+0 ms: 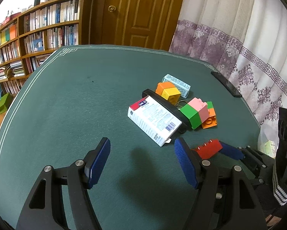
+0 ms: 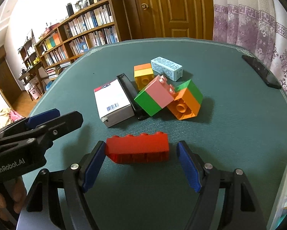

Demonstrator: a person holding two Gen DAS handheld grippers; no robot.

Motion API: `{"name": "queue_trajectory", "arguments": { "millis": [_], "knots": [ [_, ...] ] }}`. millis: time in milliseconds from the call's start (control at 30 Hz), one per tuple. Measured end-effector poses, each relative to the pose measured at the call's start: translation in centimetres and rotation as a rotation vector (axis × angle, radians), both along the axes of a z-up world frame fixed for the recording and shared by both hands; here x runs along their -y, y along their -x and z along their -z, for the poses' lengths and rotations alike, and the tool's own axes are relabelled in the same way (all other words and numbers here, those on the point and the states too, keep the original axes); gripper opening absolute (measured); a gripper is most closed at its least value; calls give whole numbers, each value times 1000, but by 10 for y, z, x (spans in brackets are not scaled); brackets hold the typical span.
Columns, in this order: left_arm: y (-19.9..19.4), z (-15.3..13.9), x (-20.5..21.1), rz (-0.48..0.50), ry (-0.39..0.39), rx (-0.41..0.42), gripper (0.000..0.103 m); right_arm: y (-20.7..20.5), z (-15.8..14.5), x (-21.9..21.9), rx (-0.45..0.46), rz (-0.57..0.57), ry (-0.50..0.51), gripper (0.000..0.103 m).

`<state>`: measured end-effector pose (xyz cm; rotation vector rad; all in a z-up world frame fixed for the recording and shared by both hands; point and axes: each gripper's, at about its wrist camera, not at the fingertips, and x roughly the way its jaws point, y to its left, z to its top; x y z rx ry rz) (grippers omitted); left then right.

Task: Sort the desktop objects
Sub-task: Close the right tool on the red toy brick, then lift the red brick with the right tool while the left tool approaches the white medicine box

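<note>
On the green table mat point(image 2: 229, 134), the long red brick point(image 2: 137, 149) is being framed between the spread fingers of the right gripper point(image 2: 139, 164), its long axis running crosswise from one pad to the other, its left end touching or nearly touching the left pad while a gap remains at the right. The left gripper point(image 1: 143, 163) is being held spread and empty, farther off beside the white box point(image 1: 155, 122), so the right hand is being judged the nearer.
</note>
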<state>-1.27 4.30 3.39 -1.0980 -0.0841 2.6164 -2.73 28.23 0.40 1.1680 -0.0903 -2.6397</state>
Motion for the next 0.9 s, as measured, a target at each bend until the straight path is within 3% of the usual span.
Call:
{"name": "queue_trajectory", "arguments": {
  "millis": [133,233,700,900],
  "knots": [
    [5,1,-6,8,13,2,73,1,3,0,12,-9,0,79],
    [9,4,-11,15,25,11,73,0,3,0,12,-23,7,72],
    [26,23,-42,72,108,45,73,-5,4,-24,1,52,39,72],
    [35,32,-34,36,125,54,73,-6,5,-24,-13,44,35,72]
  ]
}}
